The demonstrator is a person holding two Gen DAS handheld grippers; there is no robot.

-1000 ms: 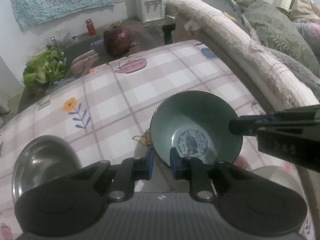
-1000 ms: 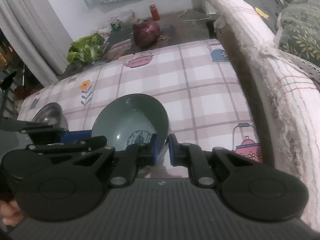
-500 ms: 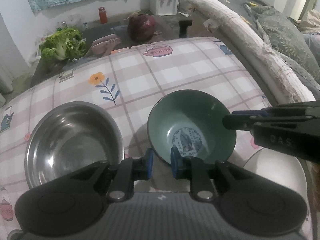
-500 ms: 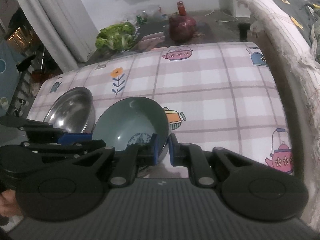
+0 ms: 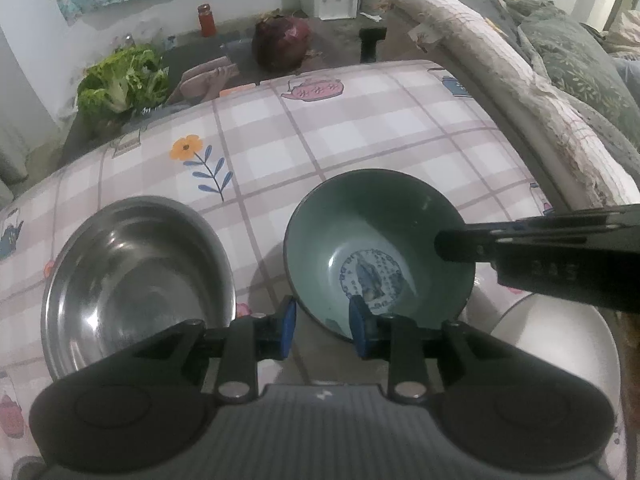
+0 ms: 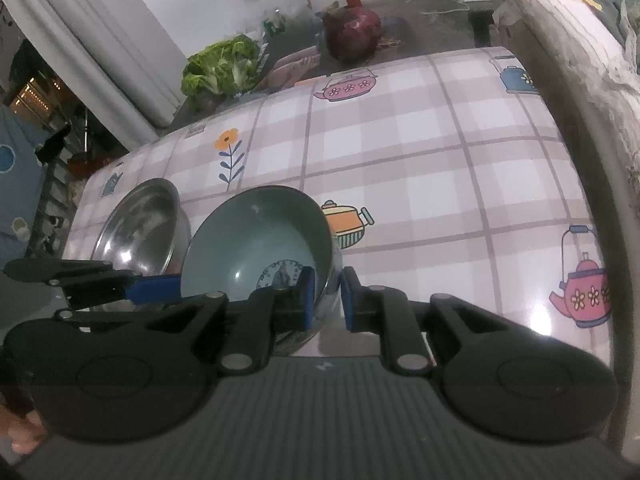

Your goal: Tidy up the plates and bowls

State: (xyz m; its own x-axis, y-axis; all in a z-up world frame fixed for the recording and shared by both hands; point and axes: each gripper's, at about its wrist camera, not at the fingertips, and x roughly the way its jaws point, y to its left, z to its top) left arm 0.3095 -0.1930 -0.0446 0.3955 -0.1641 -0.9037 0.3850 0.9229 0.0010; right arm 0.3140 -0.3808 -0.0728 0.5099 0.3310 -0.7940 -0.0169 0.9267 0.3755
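- the green bowl [image 5: 380,256] sits just right of the middle of the left view, and both tongs are on its rim from opposite sides.
- left tongs [image 5: 322,326]: its blue pads straddle the near rim at the bottom centre, one outside and one inside the wall. there's a visible gap on the outer side, so it looks loosely set around the rim, not squeezed down hard.
- right tongs [image 6: 325,295]: narrow gap, one pad inside the bowl and one against the outer wall. it looks clamped onto the rim, probably to keep the bowl level while it's carried.
- in the right view the bowl seems tipped and lifted a little off the checked tablecloth [image 6: 420,160], though i can't say for sure that it's clear of the cloth.
- the steel bowl [image 5: 136,276] lies just beside it at lower left, empty and open side up. my guess is the green one is meant to nest in there.
- a white plate [image 5: 560,356] peeks in at lower right, partly hidden under the right tongs' arm.
- two grips on a slick glazed rim makes sense: with one pinch it could swing or slip.
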